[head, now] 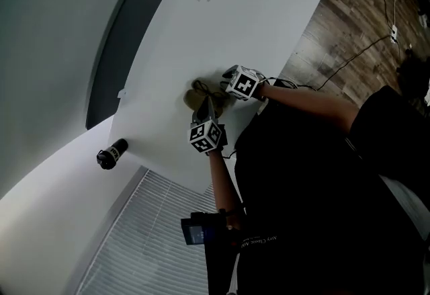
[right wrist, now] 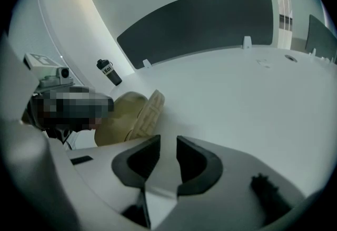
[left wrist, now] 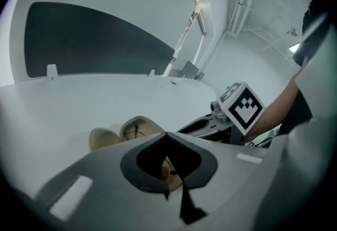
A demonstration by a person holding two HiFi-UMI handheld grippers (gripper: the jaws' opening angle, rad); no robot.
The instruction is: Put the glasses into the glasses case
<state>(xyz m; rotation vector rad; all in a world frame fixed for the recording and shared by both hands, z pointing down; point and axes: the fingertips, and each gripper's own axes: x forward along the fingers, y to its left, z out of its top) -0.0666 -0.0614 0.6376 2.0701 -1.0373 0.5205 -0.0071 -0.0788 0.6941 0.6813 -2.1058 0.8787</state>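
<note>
Head view: white desk (head: 269, 18) fills the upper middle of the frame. The person's dark sleeves come in from 4 o'clock.

Tan glasses case (head: 199, 93) sits near the desk's near edge, just off centre. It lies open, with two shells side by side. The left gripper's marker cube is at 6 o'clock of the case and the right gripper's at 3 o'clock, both close in.

Left gripper view: left gripper (left wrist: 166, 135) points down at the case from just beside it. Its jaws meet at the tips. A tan and reddish scrap shows through the hollow behind the tips. Cannot tell whether it is pinched or only lies below.

Right gripper view: right gripper (right wrist: 167, 143) has its jaws apart with only bare desk in the gap. It holds nothing. The case is at 10 o'clock of the jaws, near but not touching.

Dark bottle (head: 111, 153) is at 8 o'clock of the case, well apart, and plays no part in the task.

Glasses (left wrist: 138, 130): thin dark lines inside the right-hand shell look like them, but they are too small to be sure.

Judgement: the placing step is at or near its end. The next move calls for seating the frame flat, with no arm over the rim. The free right jaws should steady the case so it does not skate on the smooth desk.
</note>
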